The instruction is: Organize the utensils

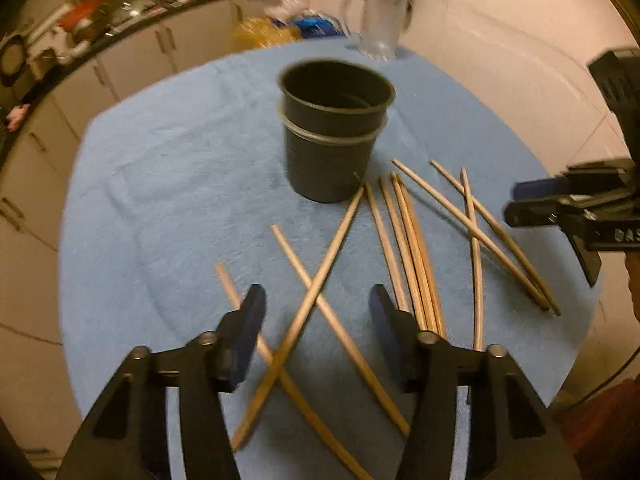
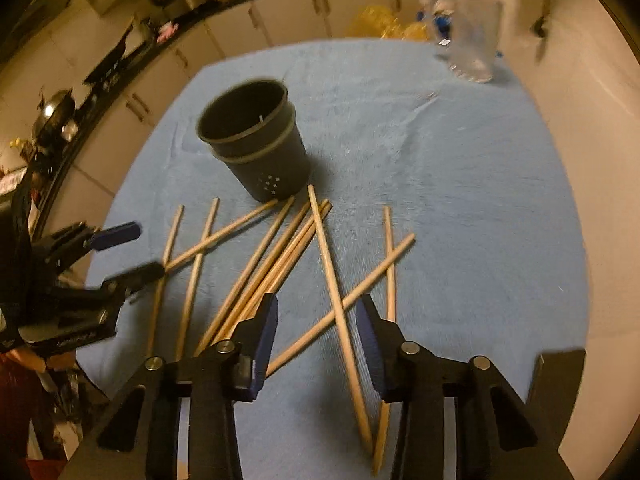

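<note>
Several wooden chopsticks [image 1: 412, 248] lie scattered on a blue towel [image 1: 168, 184], in front of an upright, empty black holder cup [image 1: 332, 128]. My left gripper [image 1: 318, 300] is open and empty, above two crossed chopsticks [image 1: 316, 300]. My right gripper [image 2: 316, 312] is open and empty, above crossed chopsticks [image 2: 340, 304]. The cup [image 2: 256, 144] and towel [image 2: 460, 200] also show in the right wrist view. The right gripper [image 1: 516, 204] shows at the right edge of the left view; the left gripper [image 2: 136, 248] shows at the left edge of the right view.
A clear glass mug [image 1: 376, 20] stands at the towel's far edge, also in the right wrist view [image 2: 472, 40]. Beyond the table are cabinets and a cluttered counter [image 1: 100, 28], and bags on the floor [image 1: 276, 32].
</note>
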Available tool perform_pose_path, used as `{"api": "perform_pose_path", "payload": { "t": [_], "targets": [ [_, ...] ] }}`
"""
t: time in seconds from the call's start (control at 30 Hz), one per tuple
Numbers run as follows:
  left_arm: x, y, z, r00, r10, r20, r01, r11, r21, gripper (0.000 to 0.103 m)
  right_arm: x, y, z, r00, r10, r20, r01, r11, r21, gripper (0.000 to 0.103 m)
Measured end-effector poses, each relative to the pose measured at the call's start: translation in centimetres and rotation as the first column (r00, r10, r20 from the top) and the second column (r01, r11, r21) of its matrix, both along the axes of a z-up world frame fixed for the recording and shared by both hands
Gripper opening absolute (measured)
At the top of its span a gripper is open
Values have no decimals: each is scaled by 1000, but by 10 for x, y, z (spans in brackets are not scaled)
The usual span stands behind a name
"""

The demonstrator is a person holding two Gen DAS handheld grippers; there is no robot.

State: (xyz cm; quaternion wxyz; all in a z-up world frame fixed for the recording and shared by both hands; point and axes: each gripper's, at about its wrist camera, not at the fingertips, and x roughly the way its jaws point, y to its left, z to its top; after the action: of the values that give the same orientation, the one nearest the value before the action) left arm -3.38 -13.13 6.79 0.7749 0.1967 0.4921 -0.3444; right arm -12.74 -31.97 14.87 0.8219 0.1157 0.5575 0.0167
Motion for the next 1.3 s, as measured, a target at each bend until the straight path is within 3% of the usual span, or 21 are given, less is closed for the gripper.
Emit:
{"api": "perform_pose_path", "payload": {
  "t": [0.03, 0.17, 0.37, 0.6, 0.77, 0.83, 1.13, 1.3],
  "targets": [
    [3, -2, -4, 1000, 4, 4, -4, 1000, 12, 48, 8, -2, -6, 1000, 4, -14, -4, 1000, -1, 35],
    [13, -13, -15, 1000, -24, -12, 24, 999, 28, 45, 30, -9, -22, 998, 8, -61, -8, 1000, 7, 35],
    [21, -28, -29, 996, -74, -46, 76, 996, 56, 25, 45, -6, -37, 994, 38, -98, -37, 999, 13, 35],
    [21, -49, -44, 992, -121, -42, 124, 988, 93, 18, 57, -2, -54, 989, 47, -143, -50, 999, -12, 34],
    [17, -52, -43, 995, -94, -22, 96, 991, 91, 10, 64, 3, -66, 984, 49, -169, -53, 998, -18, 15],
    [12, -51, -41, 996, -88, -16, 89, 993, 80, 8, 63, 4, -67, 985, 40, -165, -45, 999, -28, 8],
    [-19, -21, 1, 1000, -8, 4, 8, 996, -89, 6, 38, 0, -30, 998, -2, -59, 3, 1000, 8, 7],
    [-32, -7, 34, 997, 47, 57, -39, 991, -127, 6, 15, -1, -4, 999, -33, 34, 32, 999, 23, 7]
  ]
}}
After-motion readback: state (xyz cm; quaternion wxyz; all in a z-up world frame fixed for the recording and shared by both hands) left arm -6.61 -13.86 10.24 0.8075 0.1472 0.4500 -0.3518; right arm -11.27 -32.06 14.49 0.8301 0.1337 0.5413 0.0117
